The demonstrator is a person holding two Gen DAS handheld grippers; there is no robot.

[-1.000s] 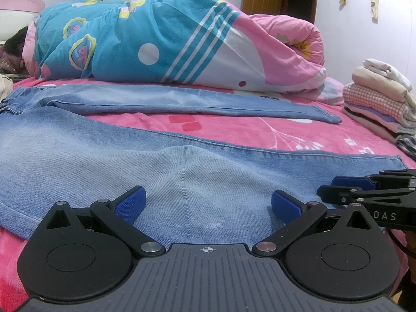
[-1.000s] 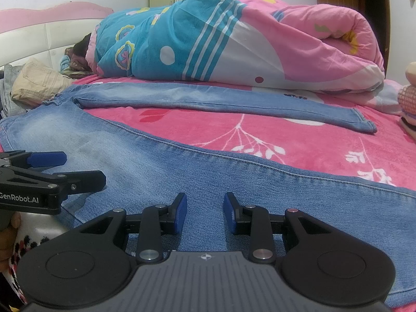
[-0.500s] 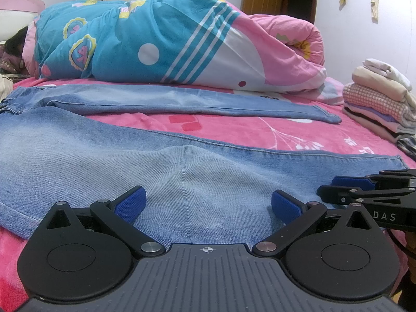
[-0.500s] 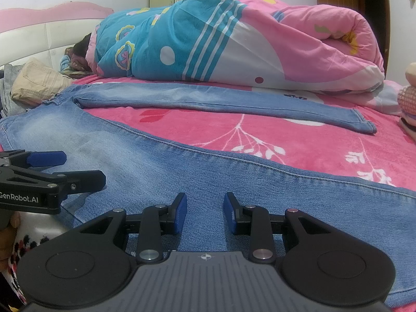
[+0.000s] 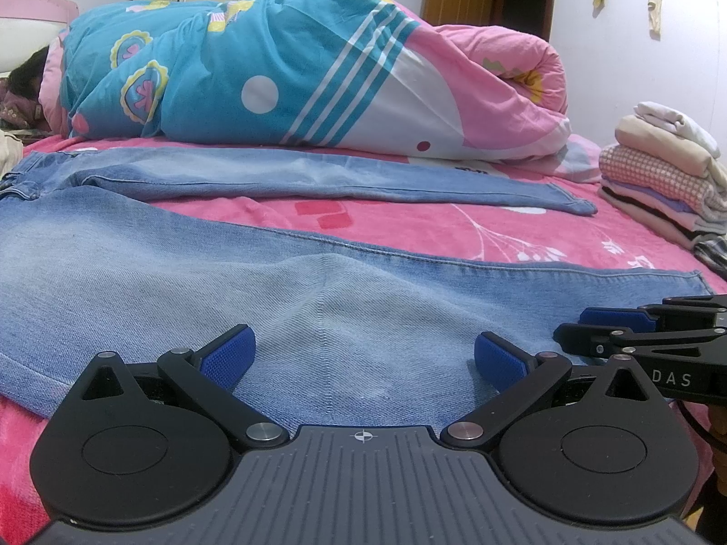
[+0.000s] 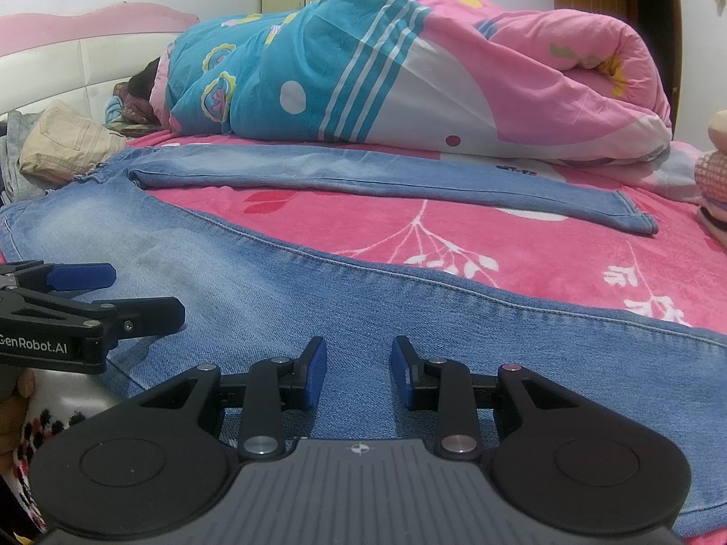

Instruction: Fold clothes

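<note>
Left wrist view: left gripper point(image 5: 361, 356) jaws spread wide, nothing between, over near leg of jeans point(image 5: 191, 272); jeans lie flat on pink bedsheet point(image 5: 409, 227), in front of rolled quilt point(image 5: 318, 72). Right wrist view: right gripper point(image 6: 359, 370) jaws partly apart, empty, above same leg; folded stack point(image 5: 668, 172) right of jeans.

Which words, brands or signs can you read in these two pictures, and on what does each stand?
"DAS": white letters on the black body of the right tongs, seen from the left wrist.
"GenRobot.AI": white letters on the black body of the left tongs, seen from the right wrist; its first letter is cut off at the edge.
No other text is readable.
</note>
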